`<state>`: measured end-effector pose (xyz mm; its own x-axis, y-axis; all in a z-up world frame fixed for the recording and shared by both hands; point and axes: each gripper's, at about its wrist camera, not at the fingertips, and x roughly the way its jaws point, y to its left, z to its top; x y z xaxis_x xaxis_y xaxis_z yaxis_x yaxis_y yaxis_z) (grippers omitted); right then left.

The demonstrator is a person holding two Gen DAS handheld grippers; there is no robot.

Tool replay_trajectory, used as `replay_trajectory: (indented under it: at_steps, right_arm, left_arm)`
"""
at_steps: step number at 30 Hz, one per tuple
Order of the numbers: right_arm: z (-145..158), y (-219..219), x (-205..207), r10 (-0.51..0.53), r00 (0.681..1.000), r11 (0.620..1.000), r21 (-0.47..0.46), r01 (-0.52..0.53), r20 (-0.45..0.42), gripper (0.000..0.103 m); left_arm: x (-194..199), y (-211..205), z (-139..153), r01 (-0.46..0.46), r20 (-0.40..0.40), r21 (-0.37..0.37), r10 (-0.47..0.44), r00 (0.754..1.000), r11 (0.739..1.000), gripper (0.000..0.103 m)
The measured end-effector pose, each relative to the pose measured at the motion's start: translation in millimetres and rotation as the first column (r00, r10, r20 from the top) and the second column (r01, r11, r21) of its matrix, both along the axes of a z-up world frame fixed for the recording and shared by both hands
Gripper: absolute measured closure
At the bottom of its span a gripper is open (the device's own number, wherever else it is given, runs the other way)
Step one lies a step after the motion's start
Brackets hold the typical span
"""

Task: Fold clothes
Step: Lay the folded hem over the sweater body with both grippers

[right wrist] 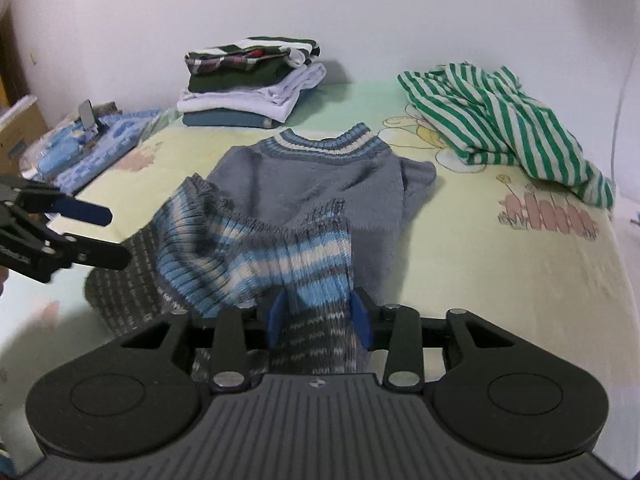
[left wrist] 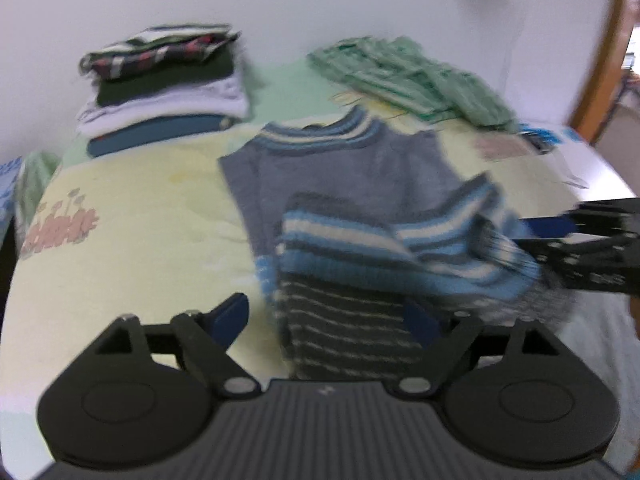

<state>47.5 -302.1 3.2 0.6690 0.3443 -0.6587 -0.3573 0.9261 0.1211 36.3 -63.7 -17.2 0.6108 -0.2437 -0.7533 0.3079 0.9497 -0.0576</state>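
Two grippers work one grey-blue knitted sweater (right wrist: 320,176), lying on the cartoon-print bedsheet (right wrist: 500,280) with its hem folded back over its body. The right wrist view shows the right gripper (right wrist: 320,316) clenched on the striped hem; the left gripper (right wrist: 104,236) hangs just left of the sweater. The left wrist view, blurred, shows it spread wide, released. Behind the sweater sit folded clothes (right wrist: 248,84) and a green-striped garment (right wrist: 500,128)
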Motion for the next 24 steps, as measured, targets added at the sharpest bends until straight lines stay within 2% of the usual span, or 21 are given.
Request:
replay_trajectory:
  at_steps: [1, 2, 4, 5, 7, 9, 12, 16, 19, 21, 24]
  right_arm:
    - [-2, 1, 3, 0.001, 1.000, 1.000, 0.009, -0.001, -0.010, 0.061]
    - [-3, 1, 6, 0.002, 1.000, 1.000, 0.019, -0.002, -0.020, 0.064]
    - [-2, 0, 7, -0.004, 1.000, 0.999, 0.045, 0.005, -0.017, 0.081]
    - [1, -2, 6, -0.014, 1.000, 0.998, 0.061, 0.015, -0.009, 0.089]
    - [8, -10, 5, -0.062, 0.998, 0.993, 0.098, 0.060, 0.010, 0.092]
    - [12, -22, 8, -0.144, 0.989, 0.982, 0.122, 0.141, 0.021, 0.093]
    - [4, -39, 17, -0.240, 0.970, 0.955, 0.170, 0.242, -0.034, 0.094]
    - [-24, -39, 29, -0.267, 0.957, 0.946, 0.160, 0.283, -0.111, 0.092]
    - [-21, -35, 26, -0.248, 0.966, 0.956, 0.144, 0.256, -0.074, 0.086]
    - [-9, -43, 22, -0.241, 0.968, 0.956, 0.155, 0.250, -0.074, 0.074]
    - [11, -59, 2, -0.186, 0.980, 0.963, 0.185, 0.196, -0.070, 0.071]
  left_arm:
    - [3, -1, -3, -0.009, -0.011, 0.000, 0.009, 1.000, 1.000, 0.034]
    - [4, -1, -6, -0.014, -0.019, -0.002, 0.014, 1.000, 1.000, 0.051]
    - [7, -2, -10, -0.024, -0.035, -0.006, 0.023, 0.999, 1.000, 0.061]
    - [7, -2, -11, -0.028, -0.036, -0.001, 0.028, 0.999, 1.000, 0.072]
    - [2, -2, -10, -0.042, -0.020, 0.026, 0.043, 0.999, 0.999, 0.078]
    - [-1, 5, -7, -0.076, -0.022, 0.019, 0.076, 0.997, 0.997, 0.084]
    - [-4, 19, -6, -0.125, -0.034, -0.004, 0.125, 0.992, 0.992, 0.084]
    - [3, 20, -10, -0.139, -0.046, -0.002, 0.139, 0.989, 0.990, 0.083]
    - [8, 22, -10, -0.152, -0.057, -0.010, 0.151, 0.987, 0.988, 0.081]
    - [7, 24, -9, -0.153, -0.052, -0.003, 0.152, 0.987, 0.988, 0.077]
    - [0, 30, -2, -0.137, -0.052, -0.009, 0.137, 0.989, 0.990, 0.077]
